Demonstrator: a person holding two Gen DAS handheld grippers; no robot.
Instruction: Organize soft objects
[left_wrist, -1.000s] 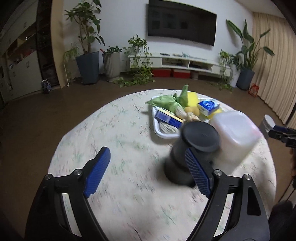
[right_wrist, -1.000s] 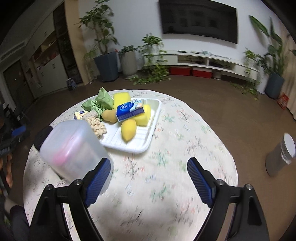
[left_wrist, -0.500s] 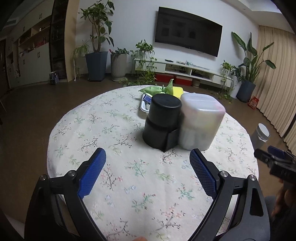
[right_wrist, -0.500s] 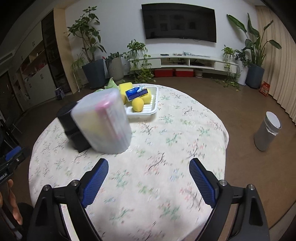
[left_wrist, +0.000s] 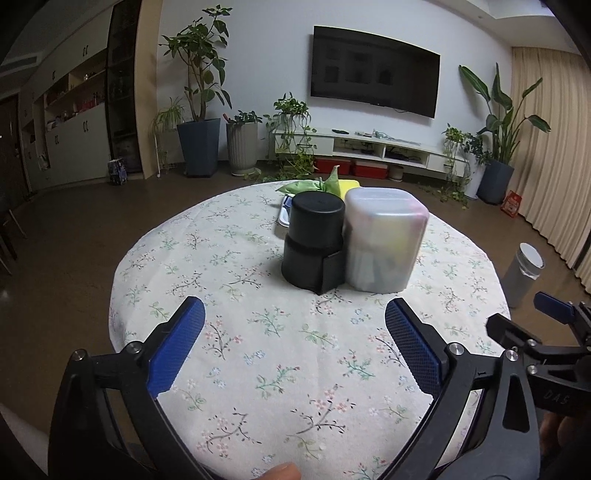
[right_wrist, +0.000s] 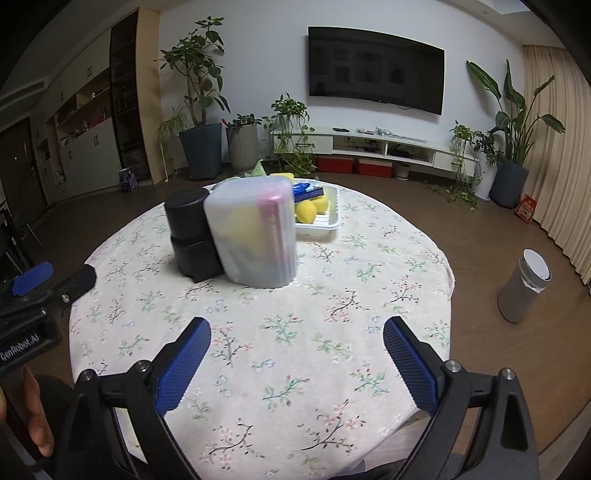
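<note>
A frosted plastic bin with soft coloured things inside stands on the round table, touching a black cylindrical container. Both also show in the right wrist view: the bin and the black container. Behind them a white tray holds yellow sponges and a blue packet; a green cloth lies at its far end. My left gripper is open and empty, held back near the table's near edge. My right gripper is open and empty, likewise held back.
The table has a floral cloth. A grey bin with a white lid stands on the floor at the right. Potted plants and a TV unit line the far wall.
Both grippers have pulled back from the containers toward the near table edge. The frosted bin, tilted and close a second ago, now stands upright next to the black container.
</note>
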